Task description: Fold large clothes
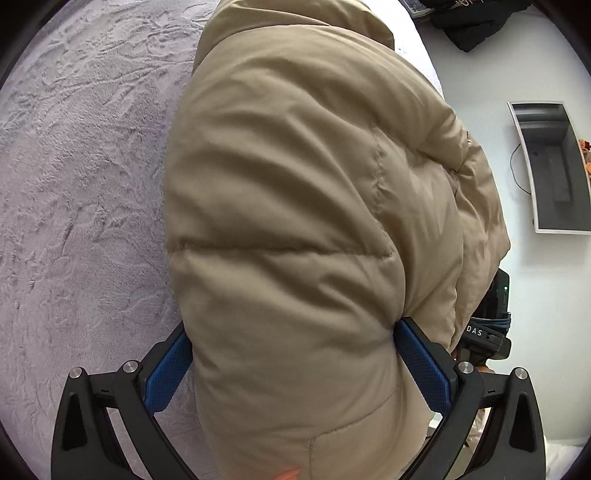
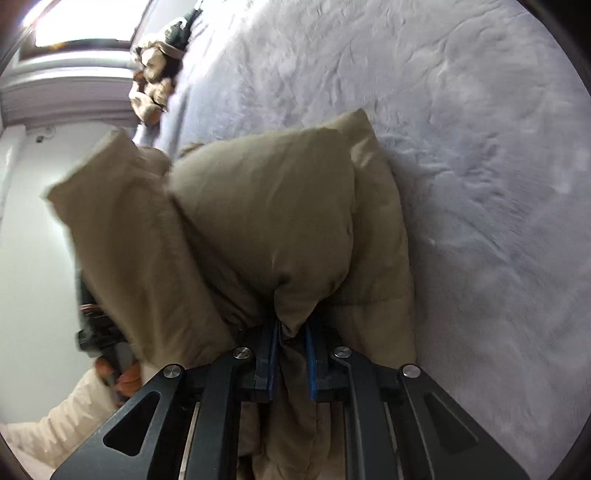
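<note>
On the pale fleecy blanket (image 1: 74, 192), the left gripper (image 1: 293, 336) squeezes a thick fold of the tan puffer jacket (image 1: 295, 184) between its blue pads, the right gripper (image 2: 291, 332) pinches another fold tight, and a grey tray (image 1: 554, 166) lies on the floor at the right.

You are working over a pale grey plush cover (image 1: 74, 184), its nap brushed into streaks; it fills most of the right wrist view (image 2: 461, 147) too. Beside it lies a white floor (image 1: 480, 74). On that floor you see a grey tray with a white rim (image 1: 554, 166), a thin dark cable (image 1: 515, 173) just beside it, and a black heap (image 1: 476, 26). A bright window (image 2: 81, 22) glares above a grey sill (image 2: 66, 96). A brown and tan bundle (image 2: 153, 88) sits at the cover's edge.
</note>
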{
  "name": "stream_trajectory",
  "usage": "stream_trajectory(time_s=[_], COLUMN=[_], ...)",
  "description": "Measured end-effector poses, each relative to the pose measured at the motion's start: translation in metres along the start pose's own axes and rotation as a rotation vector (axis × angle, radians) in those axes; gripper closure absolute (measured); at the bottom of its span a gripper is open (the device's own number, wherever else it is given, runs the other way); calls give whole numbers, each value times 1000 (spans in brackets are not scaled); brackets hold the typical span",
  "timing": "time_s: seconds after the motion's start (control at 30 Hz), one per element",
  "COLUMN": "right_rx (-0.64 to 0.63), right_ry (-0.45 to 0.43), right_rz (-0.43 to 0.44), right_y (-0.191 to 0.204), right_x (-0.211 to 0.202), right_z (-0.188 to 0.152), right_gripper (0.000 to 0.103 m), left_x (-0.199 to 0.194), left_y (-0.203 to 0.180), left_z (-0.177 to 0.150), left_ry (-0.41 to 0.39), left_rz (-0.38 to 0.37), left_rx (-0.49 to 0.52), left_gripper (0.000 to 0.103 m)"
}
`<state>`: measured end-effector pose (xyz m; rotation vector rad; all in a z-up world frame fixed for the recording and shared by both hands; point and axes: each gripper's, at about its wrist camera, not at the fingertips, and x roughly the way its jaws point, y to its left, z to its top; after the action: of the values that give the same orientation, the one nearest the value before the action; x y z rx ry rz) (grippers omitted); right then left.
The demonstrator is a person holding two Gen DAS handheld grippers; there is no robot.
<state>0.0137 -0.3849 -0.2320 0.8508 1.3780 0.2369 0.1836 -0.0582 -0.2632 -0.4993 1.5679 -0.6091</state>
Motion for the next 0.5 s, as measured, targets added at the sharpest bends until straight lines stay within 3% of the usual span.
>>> stream_trajectory(time_s=[0.1, 0.13, 0.2, 0.27, 0.3, 0.33, 0.43, 0.5], right_rx=[-18, -36, -62, -84, -91, -95, -96, -125], right_ry=[7, 6, -2, -40, -58, -79, -97, -66], right_rz=[-48, -78, -142, -191, -197, -198, -140, -169], right_y=[8, 12, 19, 26, 27, 28, 35, 46], right_x=[0, -5, -16, -37, -47, -56, -75, -71], right_z=[-1, -3, -9, -18, -20, -22, -32, -34], right_gripper=[88, 83, 61, 11, 4, 0, 0, 0], left_x=[2, 3, 4, 2, 3, 1, -1, -2], left_y=[-5, -5, -7, -6, -7, -5, -7, -10], left_z=[-1, -2, -1, 0, 0, 0, -2, -2], left_ry=[1, 1, -1, -1, -2, -1, -2, -4], left_rz=[9, 10, 12, 14, 16, 17, 31, 37], left_rx=[12, 13, 13, 16, 17, 20, 30, 30], left_gripper=[0, 0, 0, 0, 0, 0, 0, 0])
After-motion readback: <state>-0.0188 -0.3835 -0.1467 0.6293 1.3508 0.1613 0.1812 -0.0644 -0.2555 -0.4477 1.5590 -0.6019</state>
